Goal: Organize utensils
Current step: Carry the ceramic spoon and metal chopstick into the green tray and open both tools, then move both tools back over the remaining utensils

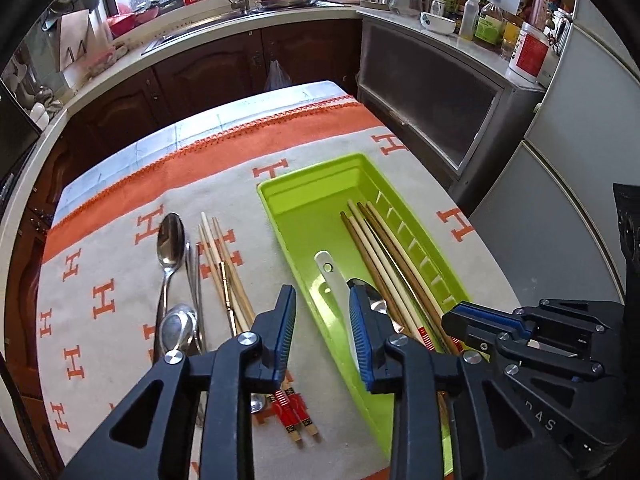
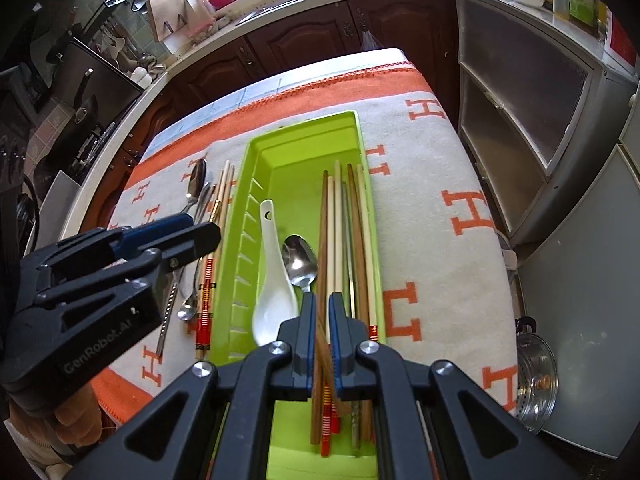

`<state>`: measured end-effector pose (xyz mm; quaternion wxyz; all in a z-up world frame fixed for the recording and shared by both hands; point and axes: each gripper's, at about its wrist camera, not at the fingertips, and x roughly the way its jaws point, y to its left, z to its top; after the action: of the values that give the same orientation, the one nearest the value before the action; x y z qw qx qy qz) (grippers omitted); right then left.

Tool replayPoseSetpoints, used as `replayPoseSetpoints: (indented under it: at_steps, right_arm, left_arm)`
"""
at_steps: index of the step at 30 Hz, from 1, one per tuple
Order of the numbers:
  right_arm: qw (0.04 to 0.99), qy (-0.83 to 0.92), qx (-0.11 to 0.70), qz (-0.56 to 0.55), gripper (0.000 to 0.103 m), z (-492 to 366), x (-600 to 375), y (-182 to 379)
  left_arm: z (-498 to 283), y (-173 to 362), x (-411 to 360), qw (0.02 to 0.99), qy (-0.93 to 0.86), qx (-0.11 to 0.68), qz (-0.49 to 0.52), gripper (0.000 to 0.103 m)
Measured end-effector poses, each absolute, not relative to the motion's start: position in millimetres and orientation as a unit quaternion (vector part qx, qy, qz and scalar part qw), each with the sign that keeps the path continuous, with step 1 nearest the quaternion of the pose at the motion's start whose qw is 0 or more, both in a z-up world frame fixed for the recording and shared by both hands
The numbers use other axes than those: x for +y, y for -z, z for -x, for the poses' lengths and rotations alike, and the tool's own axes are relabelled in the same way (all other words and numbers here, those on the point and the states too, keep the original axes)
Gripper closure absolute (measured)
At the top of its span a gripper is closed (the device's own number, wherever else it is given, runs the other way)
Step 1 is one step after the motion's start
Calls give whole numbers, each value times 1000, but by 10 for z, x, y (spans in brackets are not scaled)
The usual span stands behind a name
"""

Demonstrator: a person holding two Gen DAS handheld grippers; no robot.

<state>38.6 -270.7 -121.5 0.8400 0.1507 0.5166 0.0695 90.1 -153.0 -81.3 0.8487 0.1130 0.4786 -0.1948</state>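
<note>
On the left of the table [image 1: 120, 184], which is covered by an orange-and-cream cloth, several utensils lie loose: two metal spoons [image 1: 171, 242], then a bundle of pale chopsticks [image 1: 224, 256] with red-banded ends, just beside the green tray [image 1: 308, 200]. The left tool [image 1: 322, 316] hangs above the tray's near-left rim with its jaws partly apart and nothing between them. Inside the tray, a white ceramic spoon [image 2: 276, 292] lies against a metal spoon [image 2: 300, 260], and to their right a row of brown and pale chopsticks [image 2: 344, 240] runs lengthwise. The right tool [image 2: 322, 320] is nearly closed, and in its own view a brown chopstick passes through the narrow gap; whether the pads truly press it I cannot tell for certain, though it looks pinched.

The risks, as I judge them: a thin stick gripped near one end can pivot and skid across the row, scattering it. The two tools sit close together, so a reach by the left one could knock the right. The loose cloth may drag.
</note>
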Motion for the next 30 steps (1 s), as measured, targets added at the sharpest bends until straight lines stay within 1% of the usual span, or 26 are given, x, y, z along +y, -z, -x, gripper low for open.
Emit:
replayPoseSetpoints:
  at_steps: [2,3,8,12,22,30]
  right_arm:
    - [841,-73,514,-151,97,-370,-2688,1175]
    - [843,-75,512,-149,97,-366,-2674,1156]
    - [845,-86,505,-151,97,-361,-2595,1057]
    - [848,-98,501,-143,97,-378,-2490,979]
    - [846,-124,501,-136,97,-543,-2205,879]
    - [838,-143,511,-124,97,-806,-1950,883]
  left_arm:
    - [-874,714,-1456,855,190,469,-117,67]
    - [-866,670,-1414,858,186,464,-118,65]
    - [-862,450,-1149,871,166,447,-120,62]
    - [-907,322,-899,882,139,433,-125,56]
    - [-1258,218,-216,889,82,441,-94,55]
    - [-1571,470,101,874,85,475,-63,55]
